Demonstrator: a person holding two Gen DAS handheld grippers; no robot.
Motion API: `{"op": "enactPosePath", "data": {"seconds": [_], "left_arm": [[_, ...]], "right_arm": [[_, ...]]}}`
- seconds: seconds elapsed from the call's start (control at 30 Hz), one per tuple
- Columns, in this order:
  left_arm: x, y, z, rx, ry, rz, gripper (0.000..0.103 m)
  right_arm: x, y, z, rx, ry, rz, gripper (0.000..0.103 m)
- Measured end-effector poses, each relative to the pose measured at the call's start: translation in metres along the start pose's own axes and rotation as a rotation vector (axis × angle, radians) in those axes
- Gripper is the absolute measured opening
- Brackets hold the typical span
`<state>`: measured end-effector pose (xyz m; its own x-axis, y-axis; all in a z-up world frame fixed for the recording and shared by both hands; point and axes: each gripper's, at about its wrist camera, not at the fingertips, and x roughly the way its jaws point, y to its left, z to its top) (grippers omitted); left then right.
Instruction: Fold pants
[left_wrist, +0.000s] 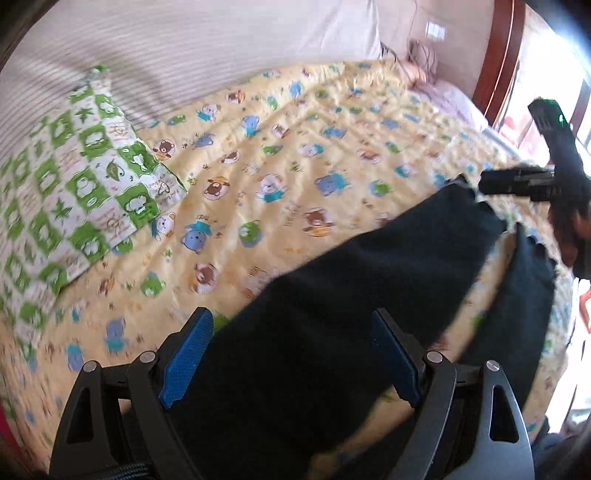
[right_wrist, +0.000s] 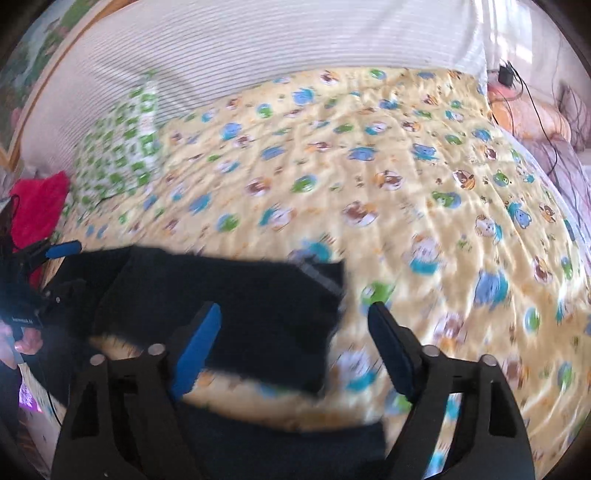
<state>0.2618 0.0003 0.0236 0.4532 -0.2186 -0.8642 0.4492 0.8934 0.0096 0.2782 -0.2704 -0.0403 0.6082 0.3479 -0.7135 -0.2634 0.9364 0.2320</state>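
Nearest, the left hand-held gripper (left_wrist: 291, 354) hovers with jaws spread wide over the dark pants (left_wrist: 332, 295), gripping nothing. The right hand-held gripper (right_wrist: 295, 347) is equally wide and empty. The pants lie spread on the bed's cartoon quilt (left_wrist: 258, 177), 2 legs apart, long axis running from 7 o'clock toward 2 o'clock. Folding looks barely begun, though blur hides detail.
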Motion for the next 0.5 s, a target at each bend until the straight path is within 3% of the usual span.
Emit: {"op": "enactPosePath", "data": {"seconds": [0.23,0.37,0.43,0.5], "left_arm": [[0.043,0.033,0.016,0.035,0.104,-0.072,0.086],[0.061,0.039,0.017,0.05,0.155,-0.091,0.081],[0.067,0.04,0.015,0.042,0.175,-0.119,0.069],[0.072,0.039,0.013,0.03,0.193,-0.162,0.055]], "right_arm": [[0.033,-0.02,0.018,0.022,0.064,-0.007,0.056],[0.046,-0.02,0.022,0.006,0.097,0.032,0.053],[0.048,-0.016,0.023,-0.018,0.111,0.038,0.048],[0.049,-0.013,0.024,-0.035,0.117,0.063,0.036]]}}
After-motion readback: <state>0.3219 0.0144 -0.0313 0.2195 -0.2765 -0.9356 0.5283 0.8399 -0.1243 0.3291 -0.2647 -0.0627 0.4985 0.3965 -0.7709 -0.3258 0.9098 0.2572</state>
